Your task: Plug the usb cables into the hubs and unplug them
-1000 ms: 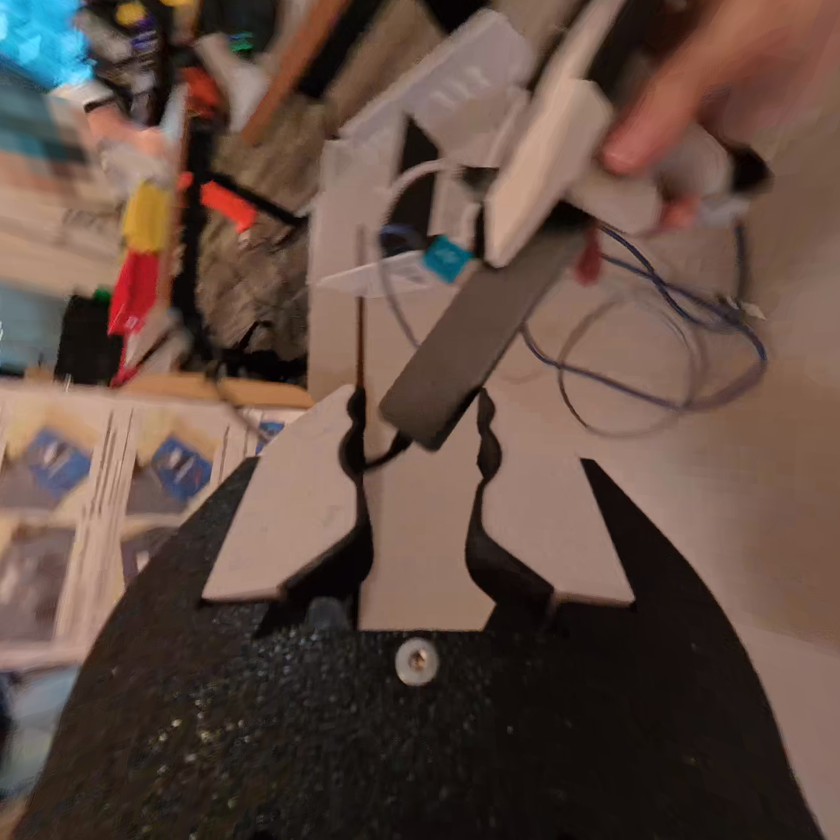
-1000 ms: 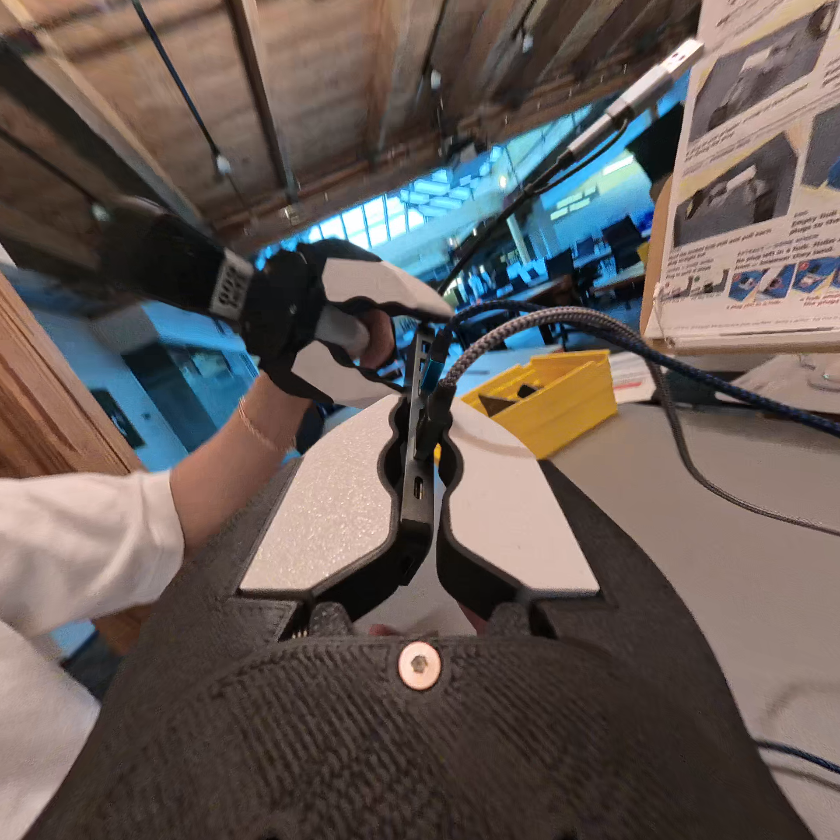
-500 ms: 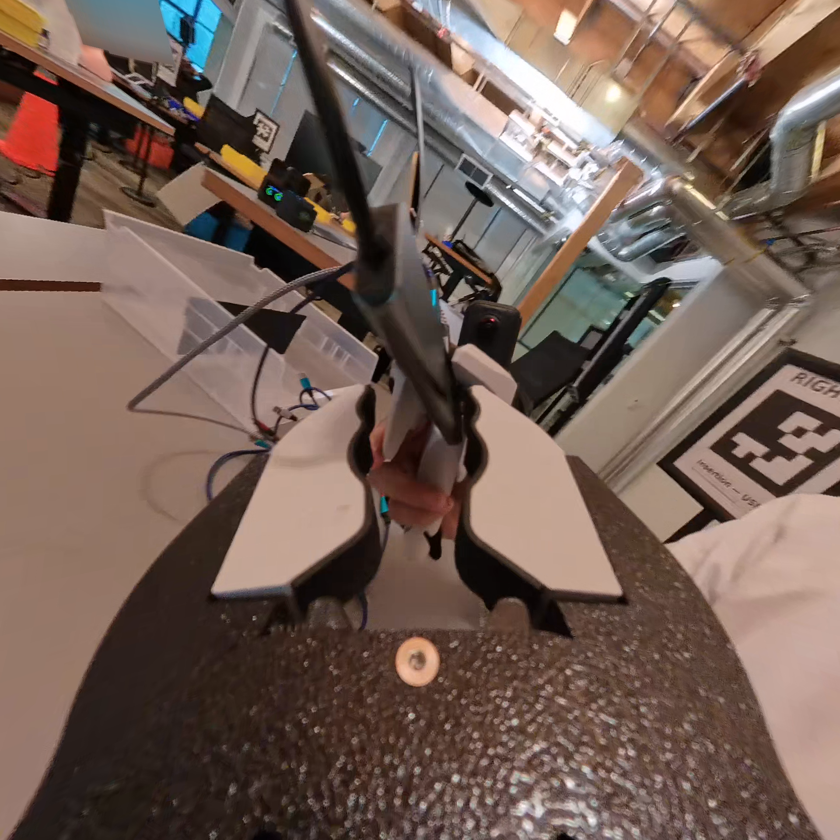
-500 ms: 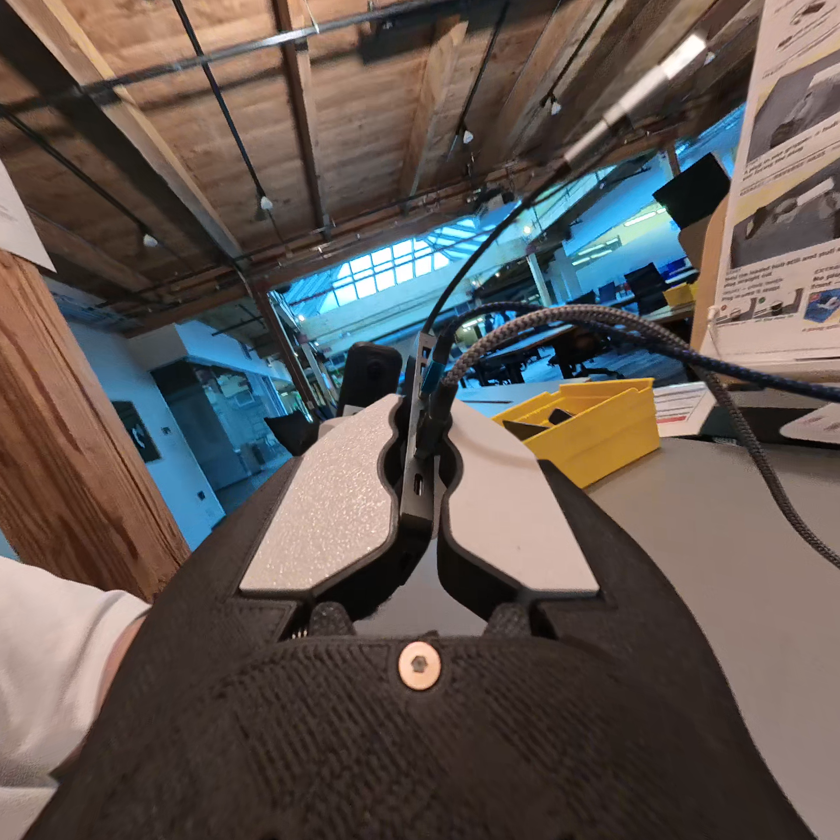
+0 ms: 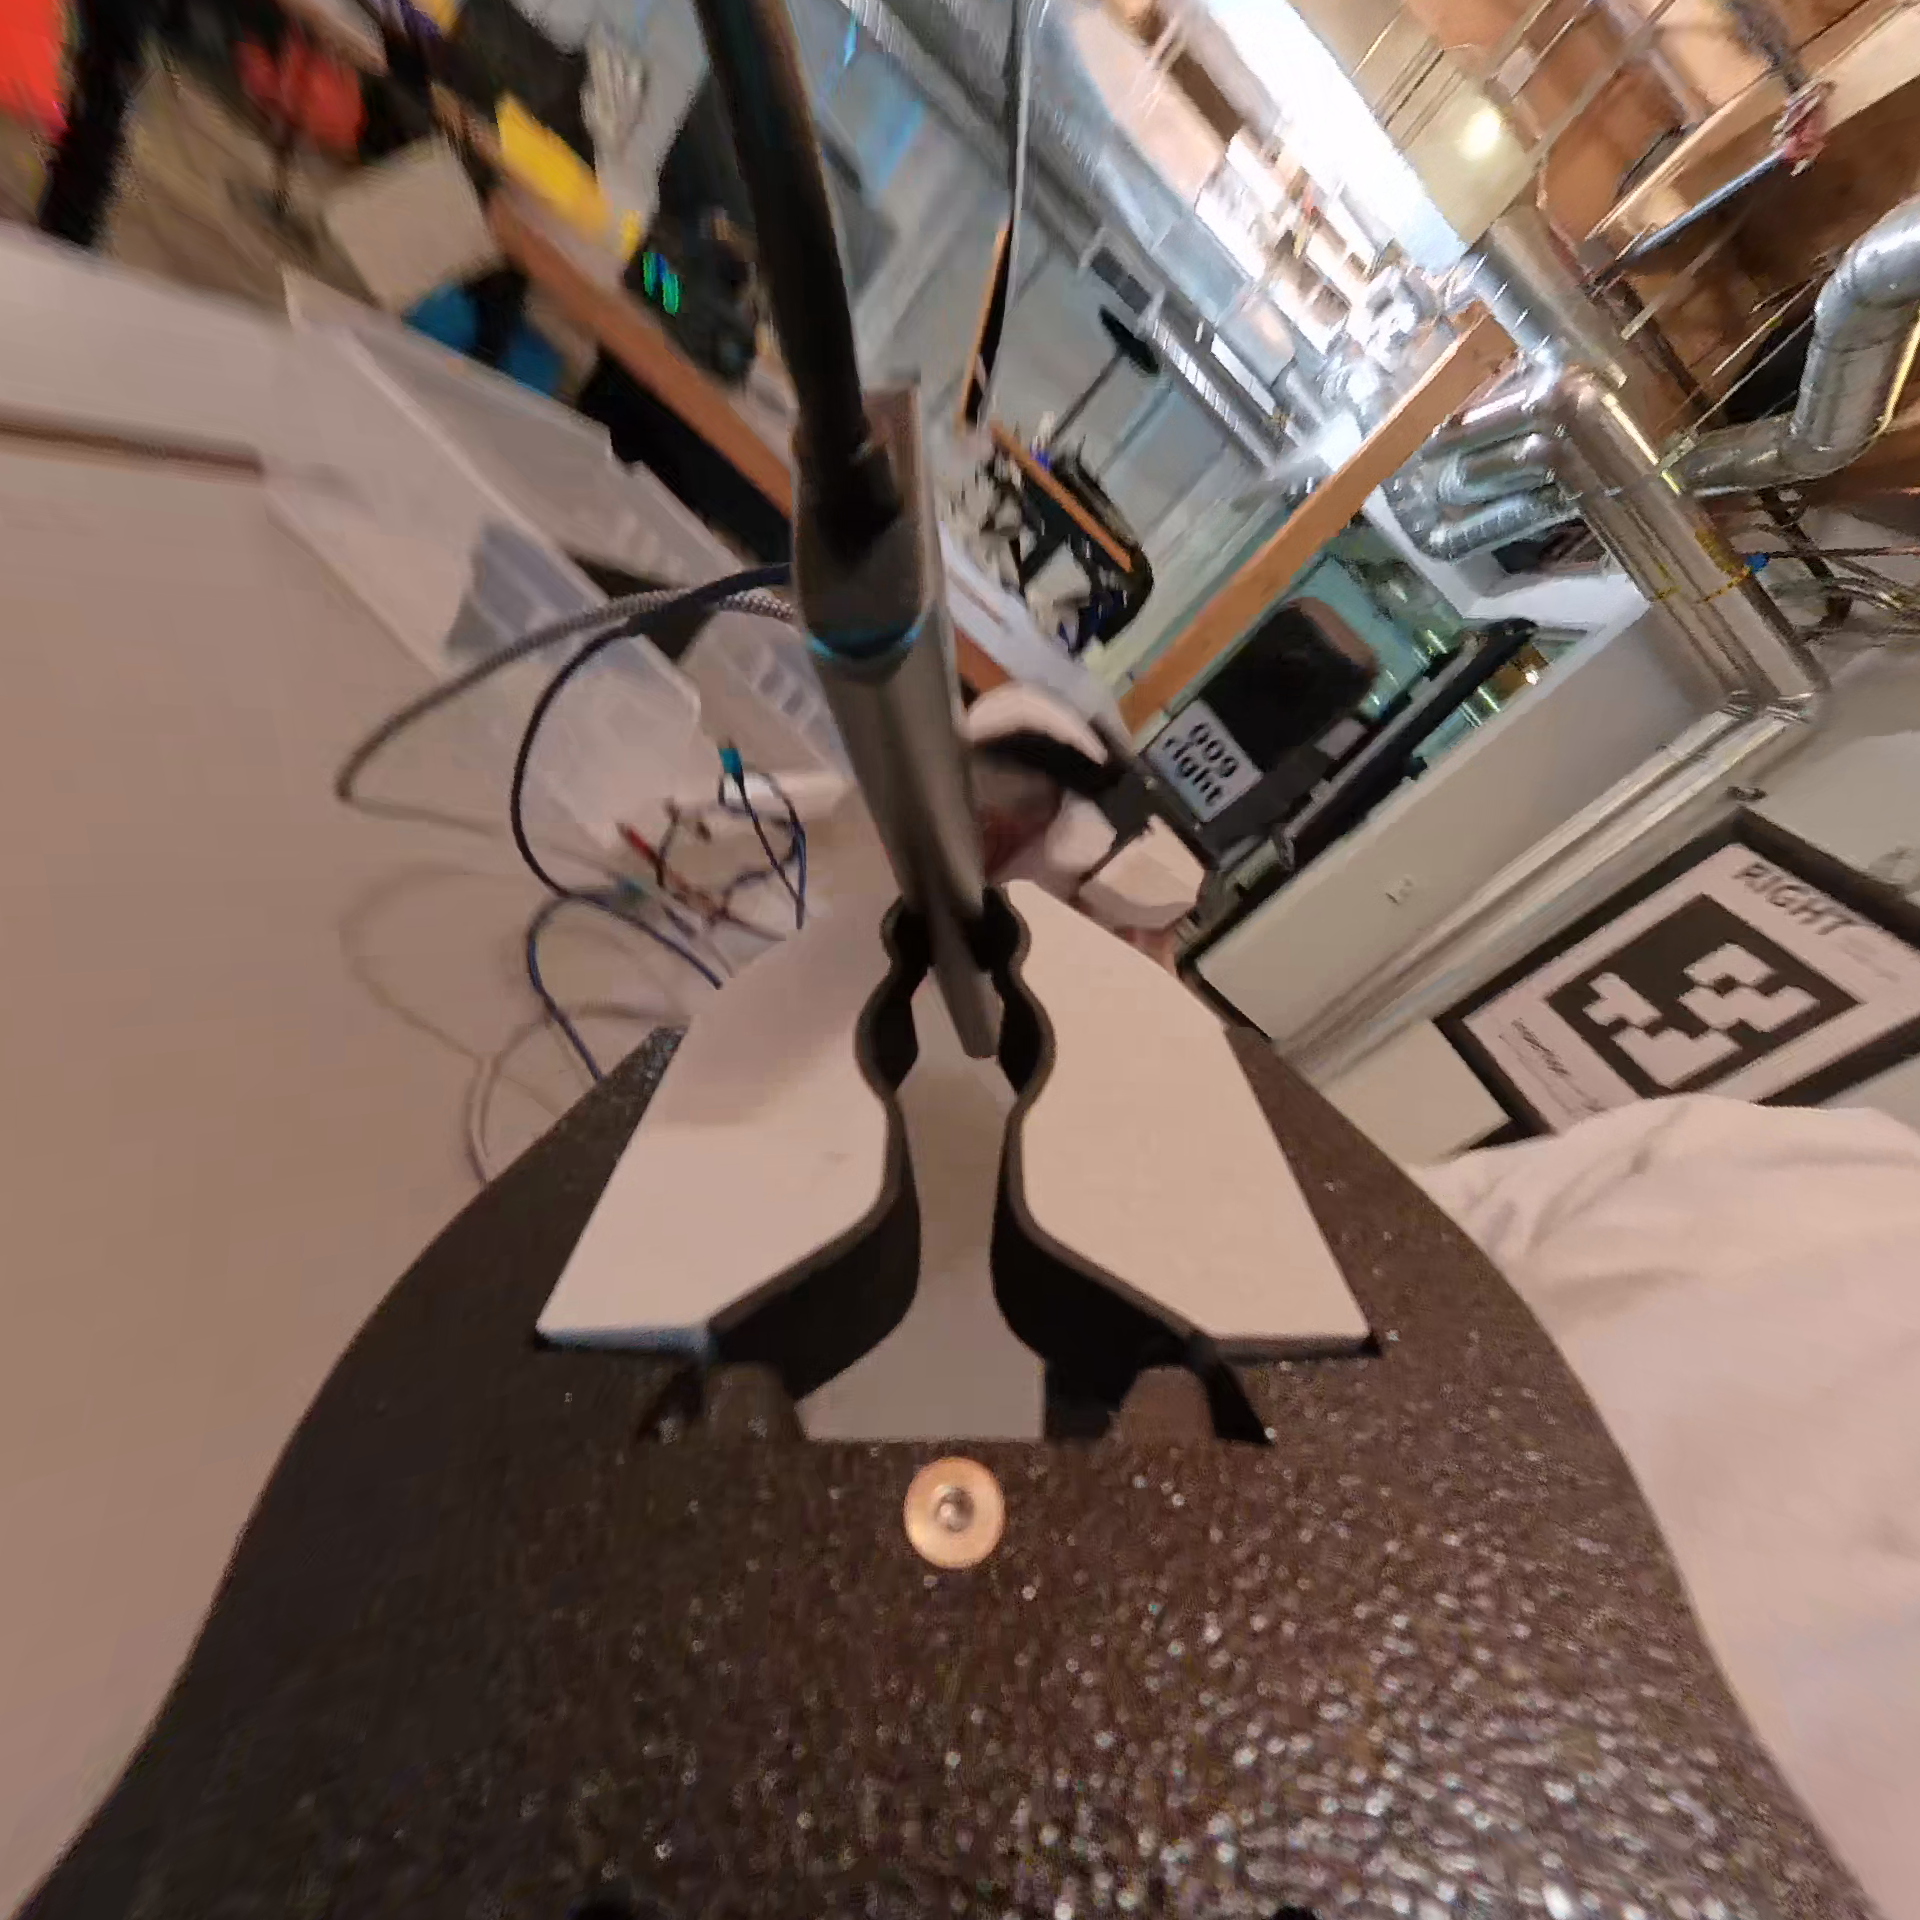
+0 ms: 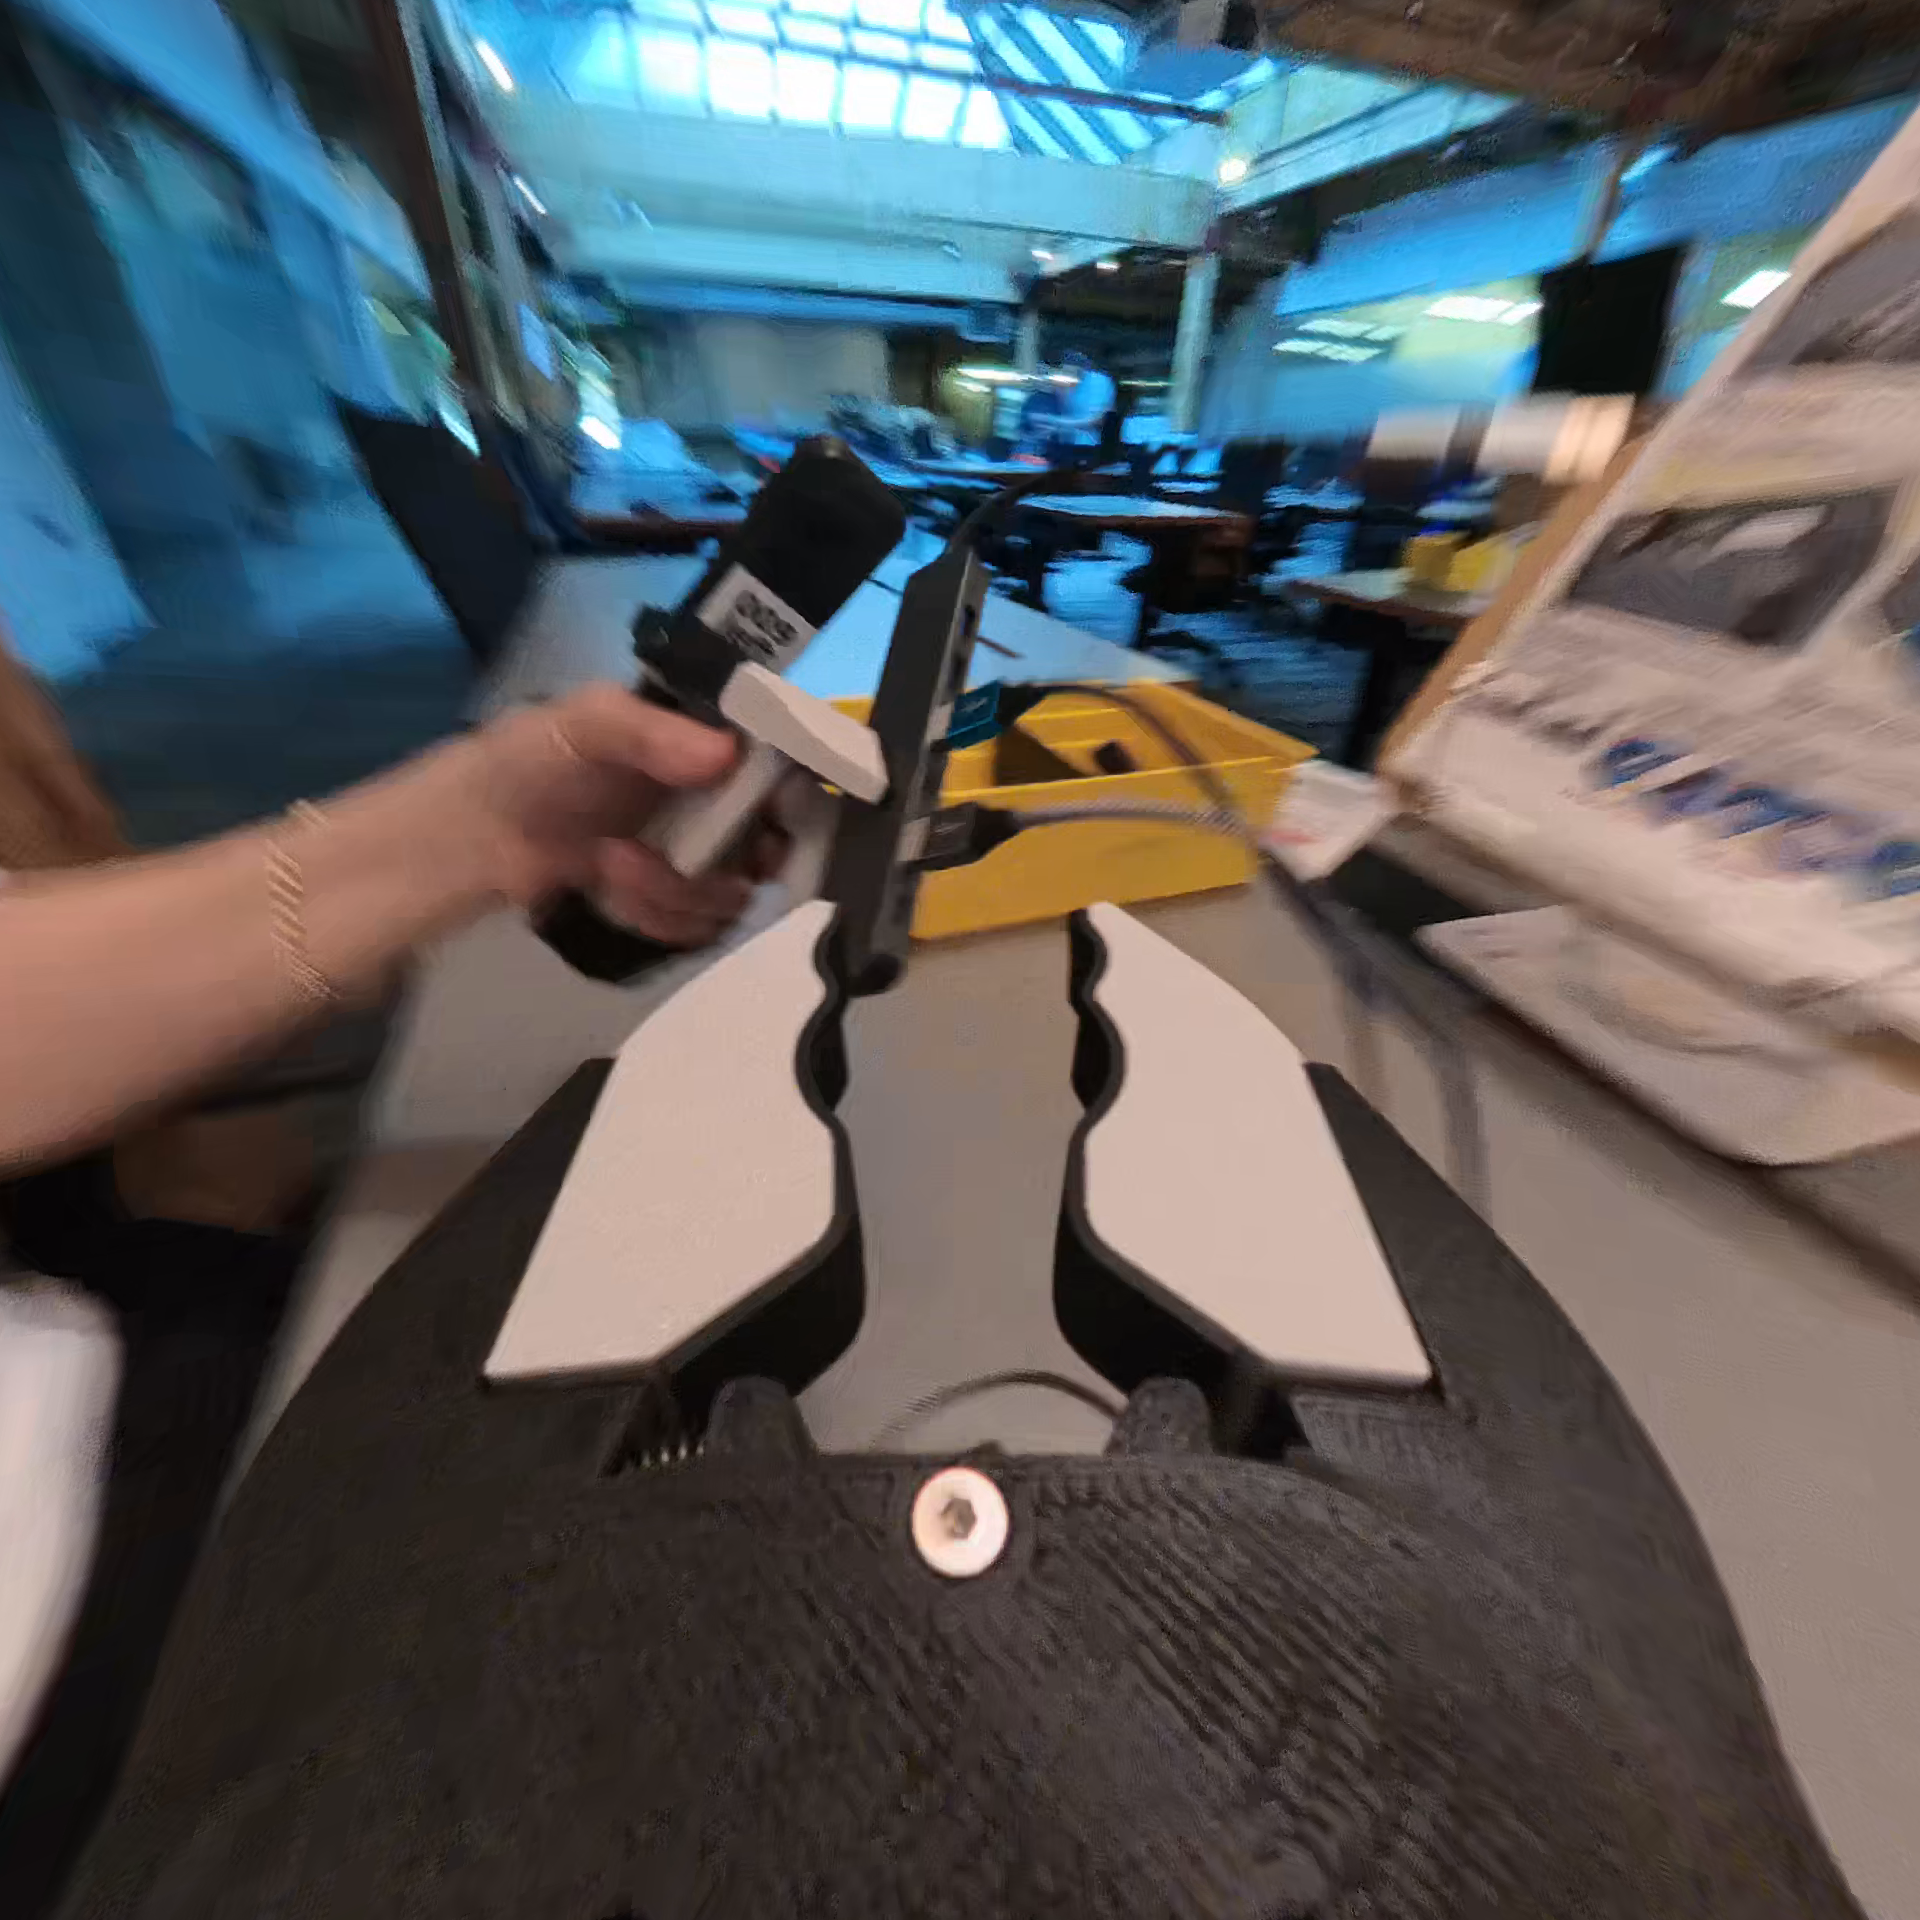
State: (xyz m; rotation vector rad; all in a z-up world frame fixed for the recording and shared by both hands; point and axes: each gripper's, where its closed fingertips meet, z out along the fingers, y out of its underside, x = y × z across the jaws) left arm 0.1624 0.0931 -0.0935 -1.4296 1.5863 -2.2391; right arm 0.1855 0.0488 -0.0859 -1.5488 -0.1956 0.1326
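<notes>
Now: left gripper [image 5: 948, 961] clamped on hub [image 5: 902, 748], held upright above table [image 5: 177, 831] | right gripper [image 6: 954, 966] jaws apart, empty, just beside hub | step: likely unplugging; two cables [image 6: 1132, 707] look seated | next: right closes on a plug, pulls straight | yellow bin [image 6: 1091, 842]: dark item, unclear

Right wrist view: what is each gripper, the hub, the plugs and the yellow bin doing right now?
left gripper: shut on the hub's lower end.
right gripper: open, empty.
hub: held in the air, tilted near upright.
blue plug: plugged into the hub.
black plug: plugged into the hub.
yellow bin: open top, dark things inside.
</notes>
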